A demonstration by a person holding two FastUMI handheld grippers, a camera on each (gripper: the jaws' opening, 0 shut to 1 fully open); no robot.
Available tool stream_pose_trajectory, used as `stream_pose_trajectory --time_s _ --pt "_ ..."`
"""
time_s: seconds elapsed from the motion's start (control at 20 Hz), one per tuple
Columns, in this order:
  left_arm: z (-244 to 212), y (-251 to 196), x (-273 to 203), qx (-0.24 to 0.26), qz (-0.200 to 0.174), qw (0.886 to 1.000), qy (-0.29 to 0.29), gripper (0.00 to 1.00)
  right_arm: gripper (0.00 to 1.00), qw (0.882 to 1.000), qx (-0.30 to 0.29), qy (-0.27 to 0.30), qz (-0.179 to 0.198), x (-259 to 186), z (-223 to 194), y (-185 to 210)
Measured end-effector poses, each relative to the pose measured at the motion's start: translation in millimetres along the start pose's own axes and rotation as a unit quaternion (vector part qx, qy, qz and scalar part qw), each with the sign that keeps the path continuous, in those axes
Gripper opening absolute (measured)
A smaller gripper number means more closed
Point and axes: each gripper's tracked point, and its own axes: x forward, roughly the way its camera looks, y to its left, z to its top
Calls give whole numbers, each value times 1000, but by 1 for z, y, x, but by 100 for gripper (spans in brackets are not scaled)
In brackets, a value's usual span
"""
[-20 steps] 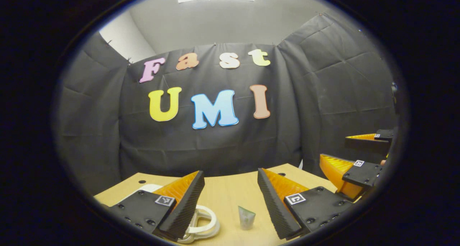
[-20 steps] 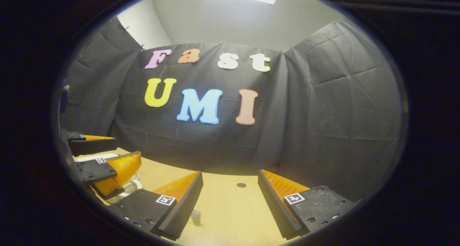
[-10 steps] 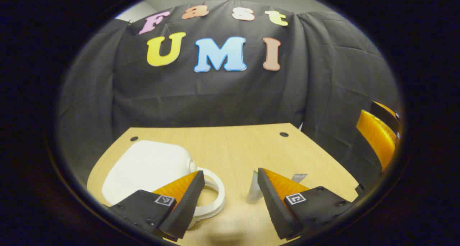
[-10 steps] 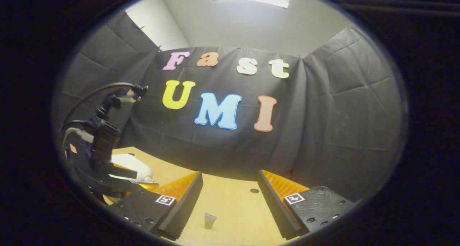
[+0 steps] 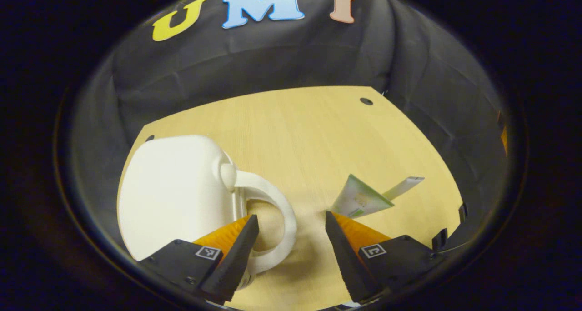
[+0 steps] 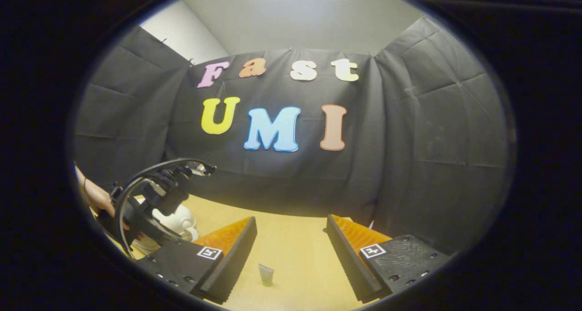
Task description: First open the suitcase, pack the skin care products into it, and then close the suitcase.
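Observation:
A small white hard-shell suitcase (image 5: 173, 188) lies closed on the wooden table (image 5: 309, 129), its looped handle (image 5: 279, 211) pointing toward me. My left gripper (image 5: 291, 229) hovers open just above that handle, and its left finger overlaps the loop. A green-and-white skin care tube (image 5: 363, 201) sits right of the handle, beyond the right finger. A pale narrow piece (image 5: 407, 183) juts out behind it; I cannot tell whether it belongs to the tube. My right gripper (image 6: 291, 231) is open above the table, with the tube (image 6: 266, 274) low between its fingers.
In the right gripper view, a hand (image 6: 93, 197) holds the other tool's body and cable (image 6: 157, 197) at the left, with the suitcase (image 6: 182, 220) behind it. Black cloth walls close the table's far sides. A small hole (image 5: 366, 101) marks the far right corner.
The left gripper has tipped downward and moved in over the suitcase handle, so the table and suitcase now show large. The right gripper has barely moved. Both stayed open.

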Motion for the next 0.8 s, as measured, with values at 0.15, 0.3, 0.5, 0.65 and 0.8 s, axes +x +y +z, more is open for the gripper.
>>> stream_pose_trajectory --time_s 0.15,0.3,0.5,0.65,0.8 --pt "-7 5 14 2 12 999 38 72 94 1000 -4 4 6 3 -3 -5" --pt "-11 8 22 -2 20 998 56 56 94 1000 0 2 21 6 -3 -9" --pt "-14 8 25 -8 33 997 71 34 94 999 -4 1 46 13 -5 -11" --pt "-6 5 16 18 40 997 69 24 94 998 1 -1 68 17 -4 -9" --pt "3 2 3 47 50 996 61 19 94 996 8 -4 84 16 -3 -8"
